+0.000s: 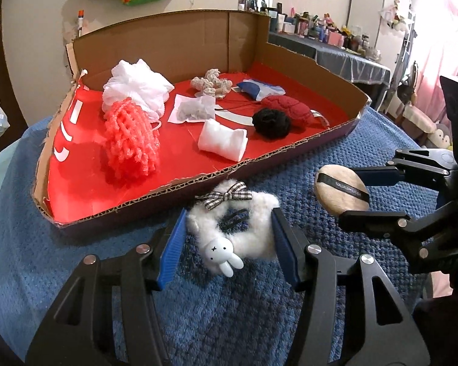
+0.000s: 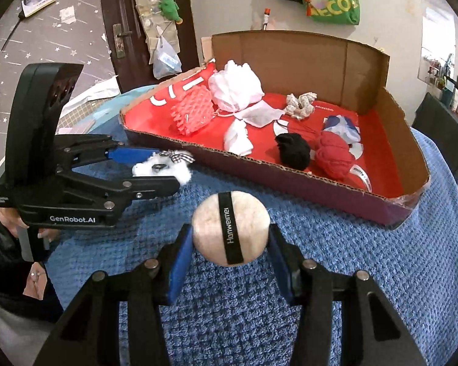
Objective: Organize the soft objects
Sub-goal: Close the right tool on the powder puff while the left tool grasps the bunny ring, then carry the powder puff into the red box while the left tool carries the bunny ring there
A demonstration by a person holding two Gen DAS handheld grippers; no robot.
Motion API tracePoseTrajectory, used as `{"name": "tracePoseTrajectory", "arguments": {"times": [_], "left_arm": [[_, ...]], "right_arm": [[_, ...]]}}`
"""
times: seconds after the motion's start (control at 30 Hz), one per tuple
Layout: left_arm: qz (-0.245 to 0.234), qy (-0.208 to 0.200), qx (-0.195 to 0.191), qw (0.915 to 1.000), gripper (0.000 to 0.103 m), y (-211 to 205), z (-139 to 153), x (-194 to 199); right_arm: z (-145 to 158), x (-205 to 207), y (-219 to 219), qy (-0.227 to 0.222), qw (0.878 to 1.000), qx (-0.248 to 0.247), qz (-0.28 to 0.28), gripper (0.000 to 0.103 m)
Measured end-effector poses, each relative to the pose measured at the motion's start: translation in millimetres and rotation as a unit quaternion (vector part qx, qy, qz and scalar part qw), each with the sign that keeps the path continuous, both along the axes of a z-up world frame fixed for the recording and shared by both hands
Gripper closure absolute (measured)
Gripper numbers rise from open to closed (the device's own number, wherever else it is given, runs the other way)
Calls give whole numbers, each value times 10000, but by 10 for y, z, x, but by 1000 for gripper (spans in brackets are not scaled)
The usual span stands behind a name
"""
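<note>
My left gripper point(image 1: 229, 228) is shut on a white fluffy hair clip point(image 1: 256, 213) with a checked bow and a small rabbit charm, just in front of the cardboard tray's near wall point(image 1: 174, 186). My right gripper point(image 2: 231, 241) is shut on a round beige powder puff point(image 2: 250, 228) with a black band, above the blue towel. In the left wrist view the puff point(image 1: 340, 190) sits between the right gripper's fingers point(image 1: 369, 216). In the right wrist view the left gripper point(image 2: 165, 167) holds the hair clip point(image 2: 180, 172) beside the tray point(image 2: 320, 192).
The red-lined tray holds a pink mesh sponge point(image 1: 131, 149), a white mesh sponge point(image 1: 137, 88), a white cloth roll point(image 1: 223, 140), a black scrunchie point(image 1: 271, 123), a red knit piece point(image 1: 290, 109), a cream crochet piece point(image 1: 210, 85) and a blue-white pouch point(image 1: 256, 88). A blue towel point(image 1: 229, 320) covers the table.
</note>
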State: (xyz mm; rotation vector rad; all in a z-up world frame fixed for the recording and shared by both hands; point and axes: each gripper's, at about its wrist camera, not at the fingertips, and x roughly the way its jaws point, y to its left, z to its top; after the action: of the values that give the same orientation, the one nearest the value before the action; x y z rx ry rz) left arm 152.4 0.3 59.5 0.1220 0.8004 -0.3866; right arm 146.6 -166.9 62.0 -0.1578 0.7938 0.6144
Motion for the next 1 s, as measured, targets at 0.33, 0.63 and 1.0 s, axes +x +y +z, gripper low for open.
{"name": "tracePoseTrajectory", "arguments": {"times": [0.33, 0.63, 1.0], "left_arm": [[-126, -155, -195, 9996, 50, 14, 252, 67], [-227, -518, -101, 9984, 50, -104, 737, 614], [133, 35, 403, 9991, 50, -291, 884, 1985]], "right_arm": [[217, 84, -54, -176, 9996, 226, -87, 52], [728, 622, -154, -469, 9976, 243, -443, 51], [881, 1892, 14, 18, 9941, -529, -947, 50]]}}
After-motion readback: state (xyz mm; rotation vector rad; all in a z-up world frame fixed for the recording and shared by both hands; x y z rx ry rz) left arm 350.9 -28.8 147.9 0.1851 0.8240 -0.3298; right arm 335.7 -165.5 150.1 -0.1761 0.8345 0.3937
